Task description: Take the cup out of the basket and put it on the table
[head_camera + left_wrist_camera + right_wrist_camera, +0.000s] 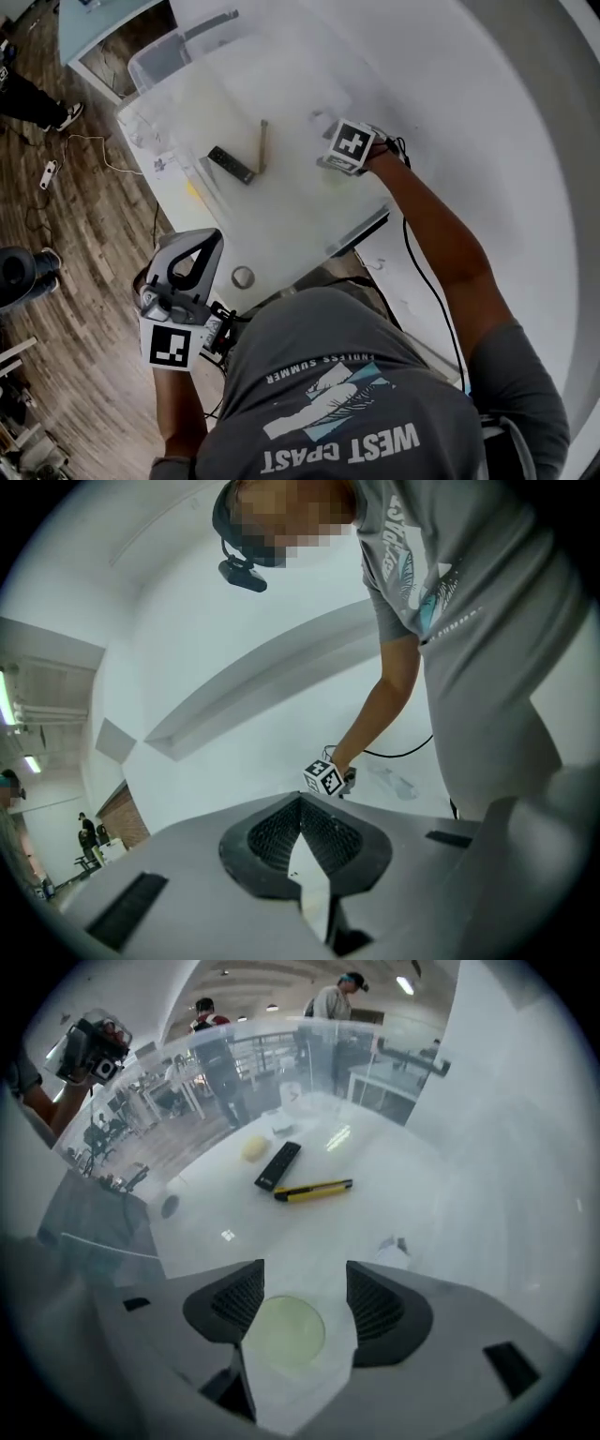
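A pale green cup (286, 1333) stands on the white table (291, 220), seen from above in the right gripper view. My right gripper (303, 1309) hovers over it, open, with the cup low between the two jaws and neither pad pressing on it. In the head view the right gripper (333, 155) is at the table's middle and hides most of the cup. The clear plastic basket (178, 56) stands at the table's far end. My left gripper (187, 251) is off the table's near left edge, shut and empty, pointing up at the room.
A black remote (230, 164) and a yellow utility knife (263, 146) lie between the right gripper and the basket. A small round ring (243, 277) sits near the table's front edge, a yellowish lump (254, 1148) beyond the remote. Wooden floor lies to the left.
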Tool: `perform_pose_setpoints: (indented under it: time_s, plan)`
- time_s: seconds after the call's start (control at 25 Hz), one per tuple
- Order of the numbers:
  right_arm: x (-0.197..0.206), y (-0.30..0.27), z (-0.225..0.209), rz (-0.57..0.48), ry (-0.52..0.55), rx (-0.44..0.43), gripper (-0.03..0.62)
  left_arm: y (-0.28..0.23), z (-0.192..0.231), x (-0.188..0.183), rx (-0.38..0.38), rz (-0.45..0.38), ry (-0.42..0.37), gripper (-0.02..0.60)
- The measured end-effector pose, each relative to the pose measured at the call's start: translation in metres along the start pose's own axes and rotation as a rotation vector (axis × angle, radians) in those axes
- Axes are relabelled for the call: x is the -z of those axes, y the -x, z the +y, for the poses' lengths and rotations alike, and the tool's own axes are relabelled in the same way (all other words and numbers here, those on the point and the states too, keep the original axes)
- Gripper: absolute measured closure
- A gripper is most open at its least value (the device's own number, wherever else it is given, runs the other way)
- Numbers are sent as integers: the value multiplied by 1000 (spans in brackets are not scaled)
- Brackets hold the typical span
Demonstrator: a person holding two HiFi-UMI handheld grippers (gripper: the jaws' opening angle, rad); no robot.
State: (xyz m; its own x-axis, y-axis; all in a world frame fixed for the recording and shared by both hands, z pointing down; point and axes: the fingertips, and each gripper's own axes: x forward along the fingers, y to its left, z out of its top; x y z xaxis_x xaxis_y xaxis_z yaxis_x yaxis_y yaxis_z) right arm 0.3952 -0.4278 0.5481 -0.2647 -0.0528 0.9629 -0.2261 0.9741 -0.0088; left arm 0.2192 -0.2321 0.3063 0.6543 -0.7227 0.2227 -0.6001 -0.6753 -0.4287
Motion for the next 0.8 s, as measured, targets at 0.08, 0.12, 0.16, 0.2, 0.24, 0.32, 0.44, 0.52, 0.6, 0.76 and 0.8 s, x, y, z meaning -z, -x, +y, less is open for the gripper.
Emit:
perform_pose_setpoints:
  time_s: [0.08,0.12,0.16,0.2,0.24,0.32,0.44,0.52,0.6,0.76,0.8]
  plan:
    - [17,-28,5,93,12,-77,303,-2,6,5,-34,25,19,574]
    - [25,-40,8,135,18,-106,287,-2,8,8,-50,37,28,574]
    - [32,-49,9,170,17,-128,269,-2,9,10,-64,50,38,574]
    - [38,-56,10,201,16,-143,241,-2,11,13,-76,61,48,574]
    - [44,-60,10,233,24,-152,225,-3,11,16,-86,71,58,574]
    - [60,-70,13,306,61,-172,218,-3,12,20,-103,82,74,574]
    - [74,-83,17,348,26,-207,218,-2,18,19,-120,79,70,574]
    - [73,-86,15,348,-7,-193,218,-2,20,19,-125,72,64,574]
    - [69,-85,11,342,-27,-167,218,-2,22,18,-129,60,64,574]
    - [47,-73,4,289,-53,-130,218,0,30,14,-117,43,51,574]
    - [41,-68,2,272,-53,-115,218,1,32,15,-112,43,46,574]
